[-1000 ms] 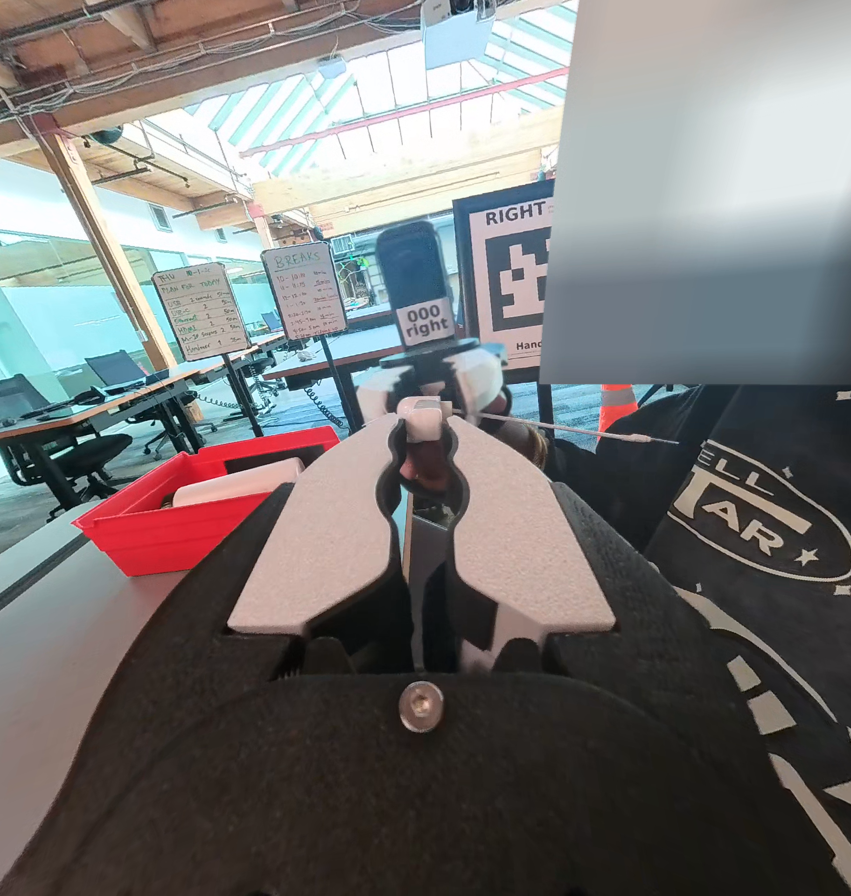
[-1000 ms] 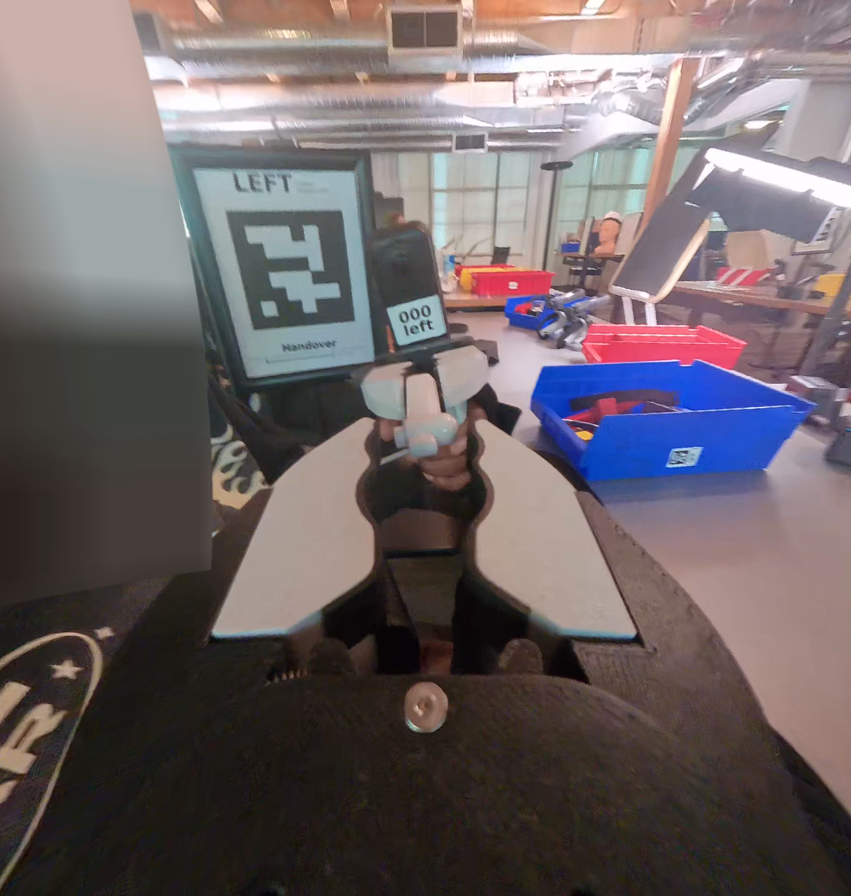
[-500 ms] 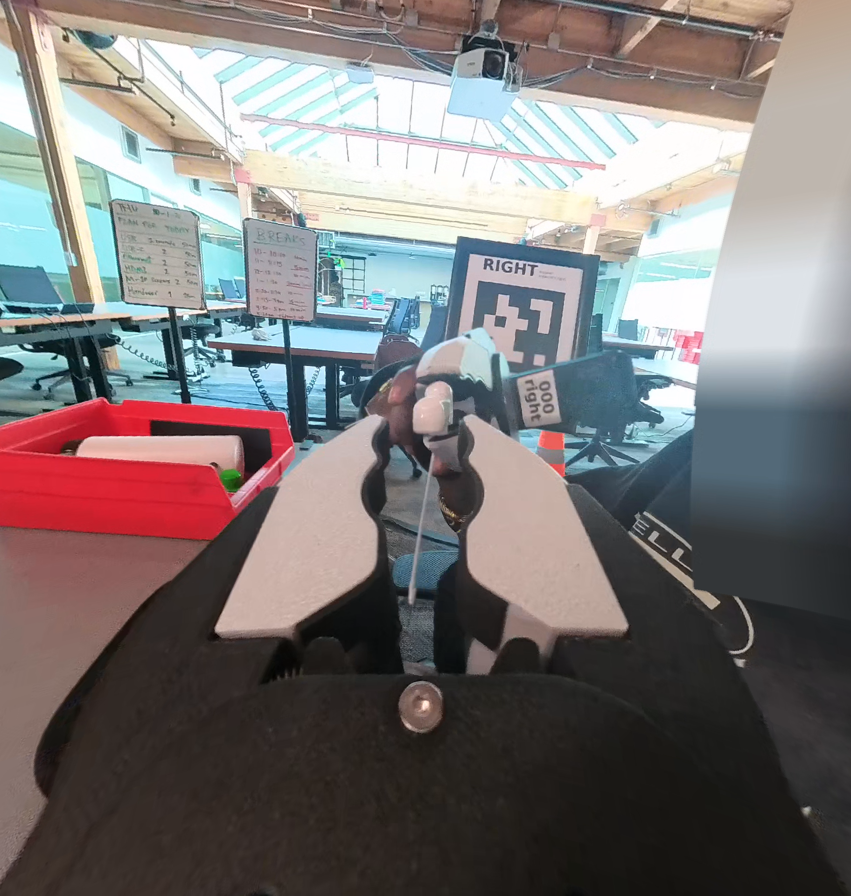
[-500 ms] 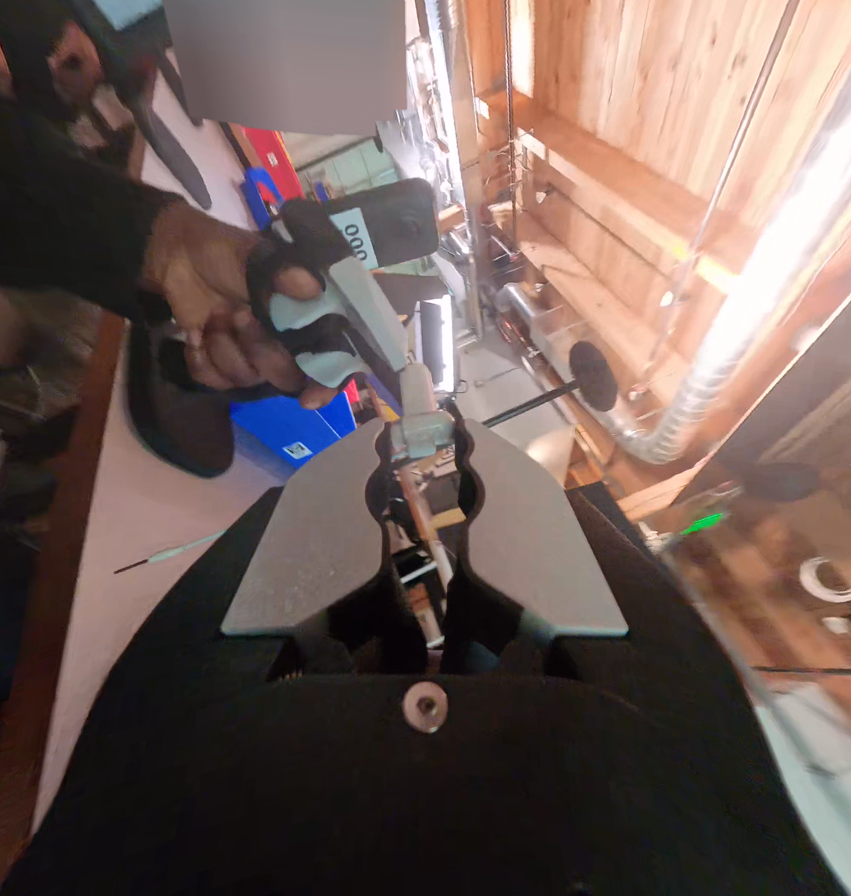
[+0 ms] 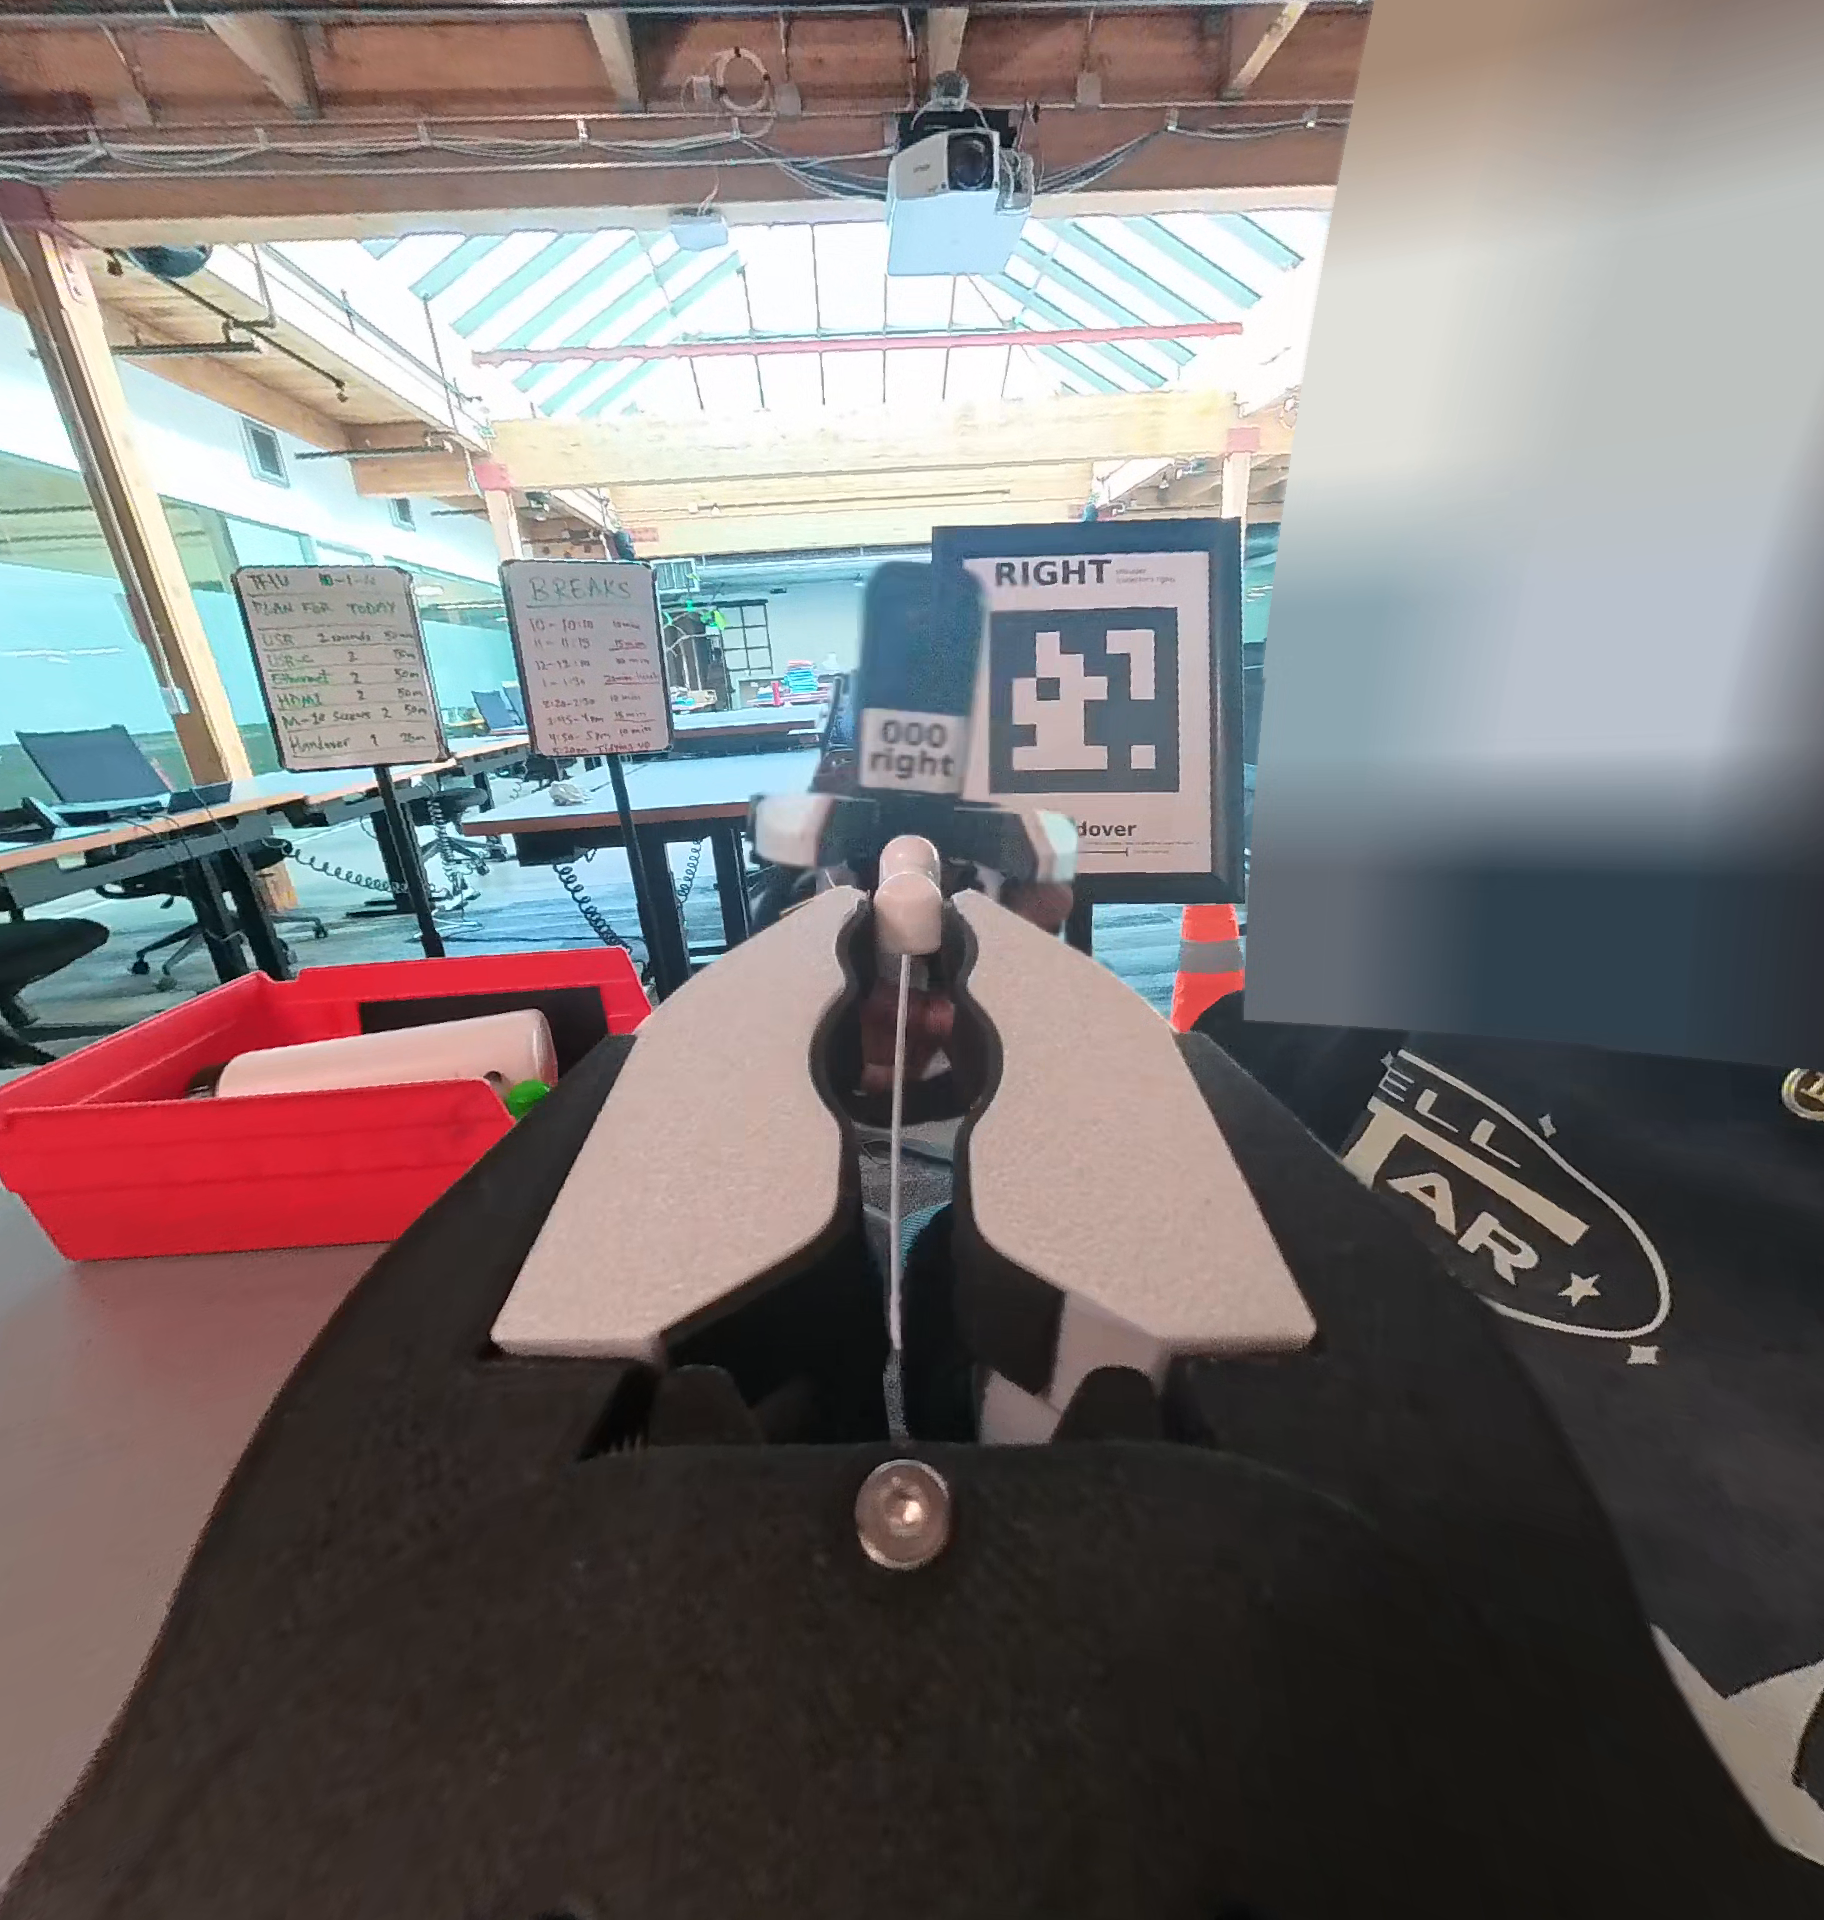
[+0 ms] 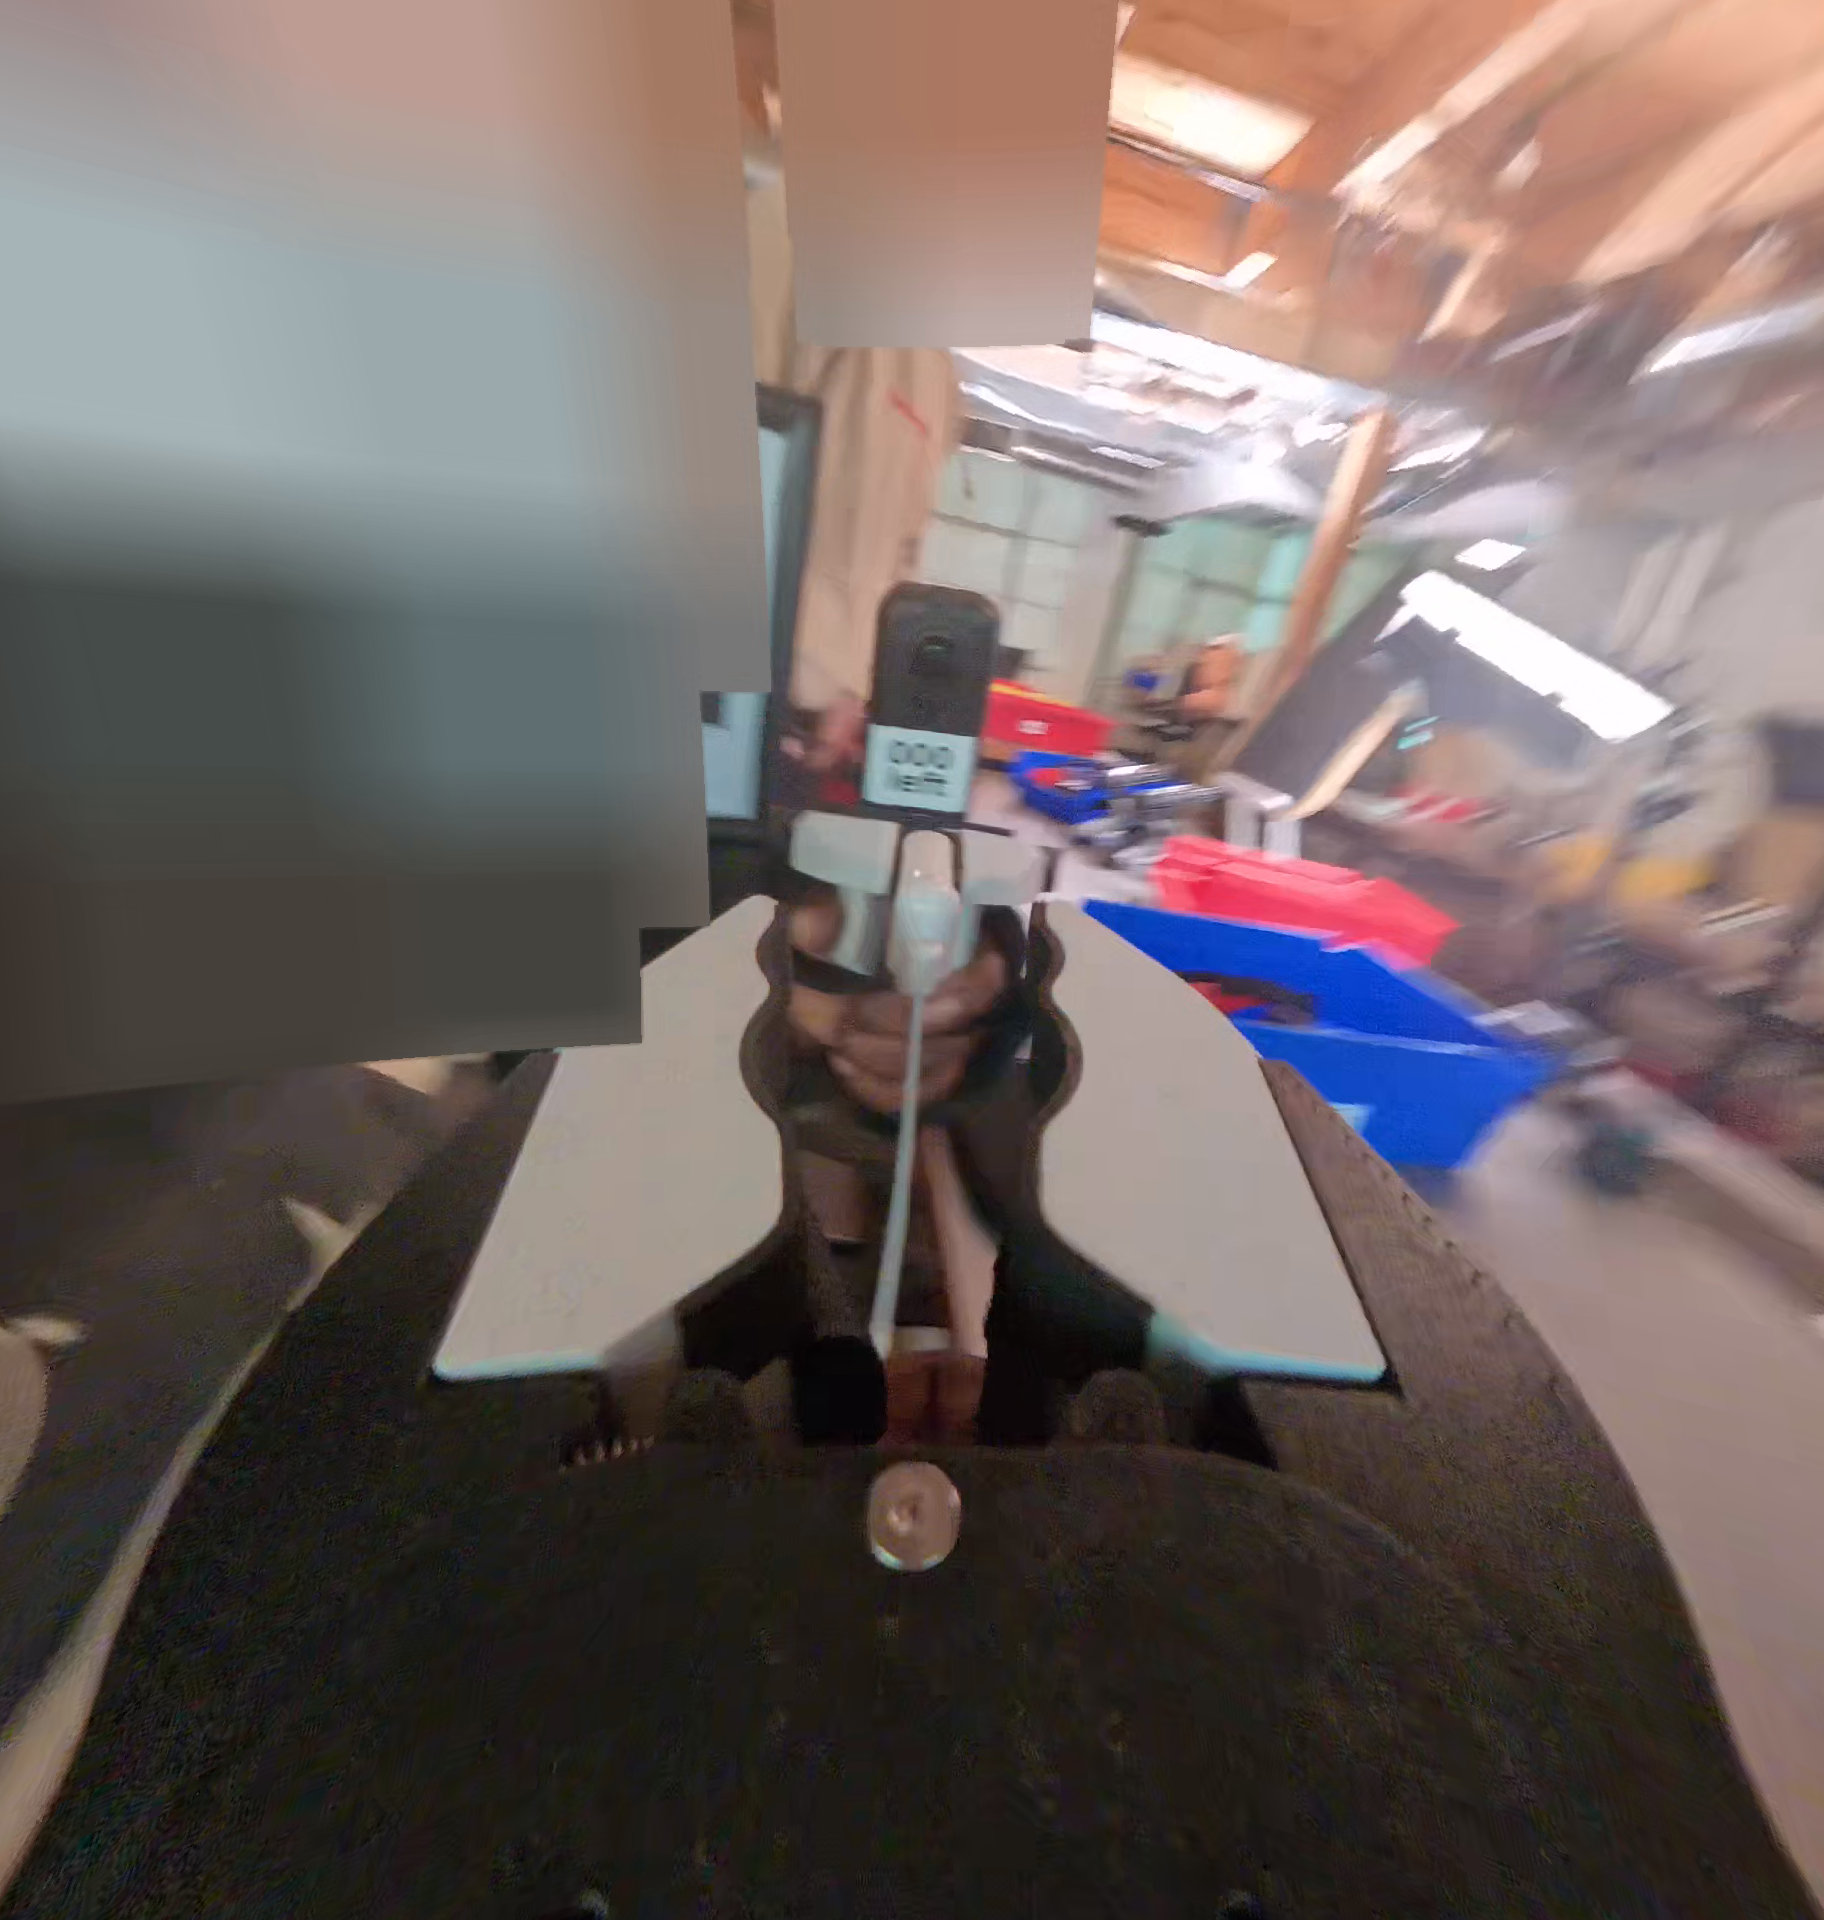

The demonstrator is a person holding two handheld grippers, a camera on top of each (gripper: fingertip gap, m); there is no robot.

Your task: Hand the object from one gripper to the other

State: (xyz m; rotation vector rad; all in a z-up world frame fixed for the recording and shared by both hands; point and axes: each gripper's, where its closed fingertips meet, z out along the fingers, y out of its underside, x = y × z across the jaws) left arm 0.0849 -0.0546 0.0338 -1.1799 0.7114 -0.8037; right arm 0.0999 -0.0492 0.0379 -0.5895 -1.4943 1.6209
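Observation:
A thin white stick [image 5: 897,1143] hangs straight down from my left gripper [image 5: 908,914], whose fingertips are shut on its upper end. In the right wrist view the stick [image 6: 903,1143] also hangs from the left gripper [image 6: 929,925], which faces me. My right gripper [image 6: 908,914] is open, its two fingers spread on either side of the left gripper's tips without gripping the stick. In the left wrist view the right gripper [image 5: 913,852] sits just behind my fingertips, held by a hand. The right wrist view is motion-blurred.
A red bin [image 5: 212,1164] with a white roll stands on the grey table [image 5: 108,1455] to the left. A blue bin [image 6: 1355,1039] and a red bin [image 6: 1303,894] sit to the right. The person's dark shirt [image 5: 1614,1351] is close by, with a framed marker sign [image 5: 1084,707] behind.
The stick swung from pointing sideways to hanging down from the left gripper. The right gripper turned back upright to face the left one, and its fingers have spread wider.

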